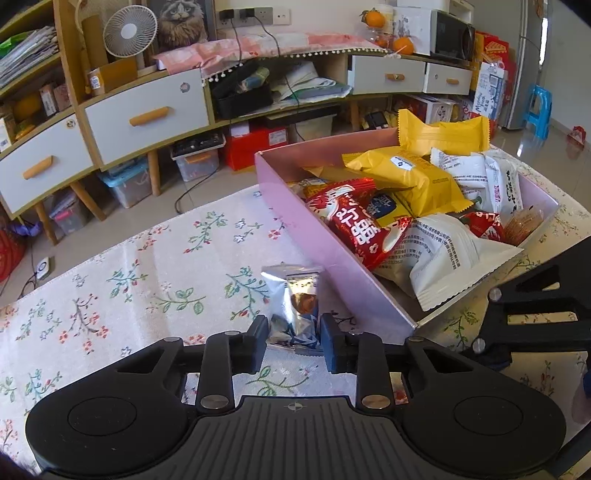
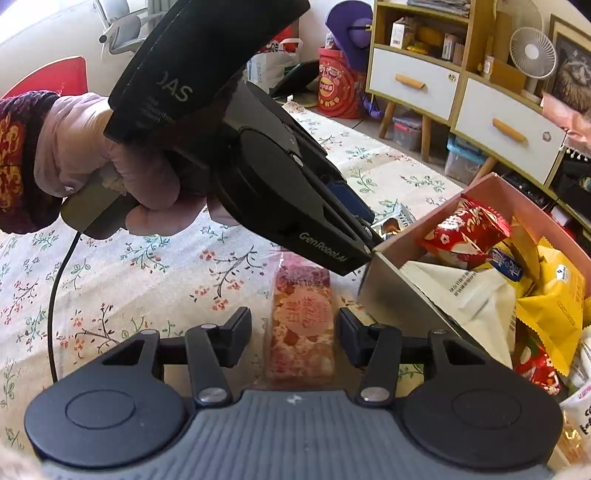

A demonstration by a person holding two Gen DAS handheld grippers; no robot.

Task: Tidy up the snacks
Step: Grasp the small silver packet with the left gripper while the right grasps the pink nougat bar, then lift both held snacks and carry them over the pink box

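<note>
A small silver snack packet [image 1: 295,306] stands on the flowered tablecloth [image 1: 147,280], close beside the pink box [image 1: 306,236]. My left gripper [image 1: 295,343] is shut on its lower part, with both pads pressed against its sides. In the right wrist view this same packet [image 2: 395,221] shows at the left gripper's tips, by the box corner. A pink-and-white snack bar [image 2: 303,321] lies flat on the cloth between the fingers of my right gripper [image 2: 295,332]. That gripper is open, with a gap on each side of the bar. The box holds red [image 1: 354,221], yellow [image 1: 406,173] and white [image 1: 458,258] packets.
A gloved hand [image 2: 110,166] holds the left gripper, and a black cable [image 2: 55,295] trails over the cloth. The box's near wall [image 2: 399,295] stands just right of the bar. Behind the table are a cabinet with drawers [image 1: 147,114], storage bins and a fan [image 1: 129,31].
</note>
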